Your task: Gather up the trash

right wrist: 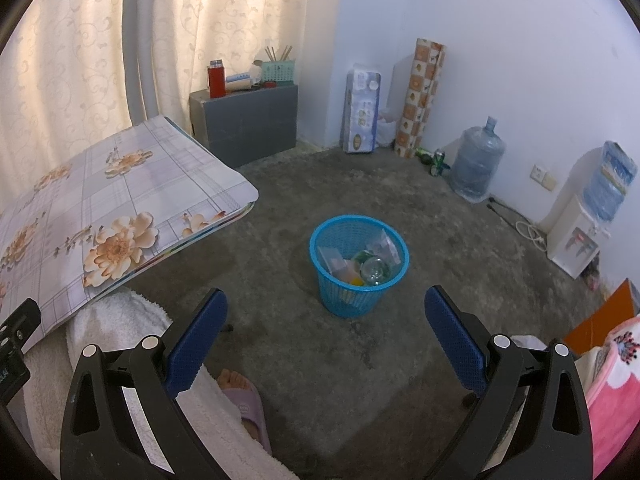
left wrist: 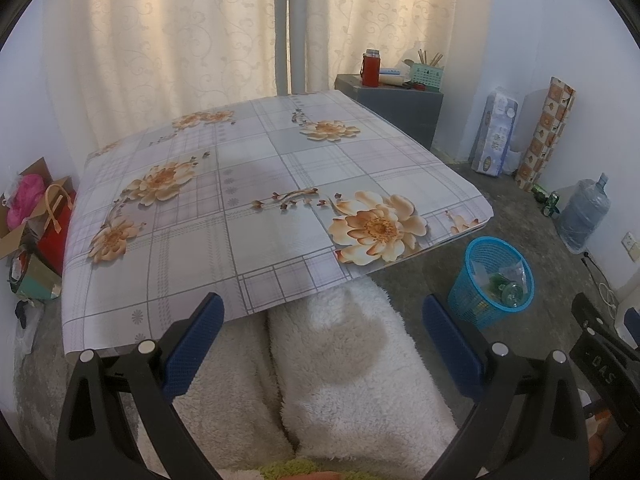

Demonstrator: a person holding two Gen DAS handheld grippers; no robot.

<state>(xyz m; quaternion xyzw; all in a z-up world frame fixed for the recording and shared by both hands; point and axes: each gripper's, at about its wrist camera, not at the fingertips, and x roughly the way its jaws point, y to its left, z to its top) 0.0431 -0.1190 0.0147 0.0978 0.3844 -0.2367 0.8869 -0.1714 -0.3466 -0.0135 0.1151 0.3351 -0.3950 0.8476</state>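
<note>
Blue mesh basket (right wrist: 359, 268): seen at centre of the right wrist view and lower right of the left wrist view, standing on the grey floor (right wrist: 420, 208) just off the table's corner. Contents: a clear bottle (right wrist: 375, 270), a green item, plastic wrappers.

Left gripper (left wrist: 322, 334): jaws spread wide, nothing held; shown at the bottom of frame over a white fleece-covered lap (left wrist: 352, 360).

Right gripper (right wrist: 326, 332): jaws spread wide, nothing held; directed at the basket.

Table, floral cloth (left wrist: 256, 184): no loose trash is seen on it.

Step judged: collection at or near its end, everything visible already binned. Next move, if any, calls for a search for remaining litter; cans (right wrist: 438, 162) beside the water jug (right wrist: 476, 164), upper right, may qualify.
</note>
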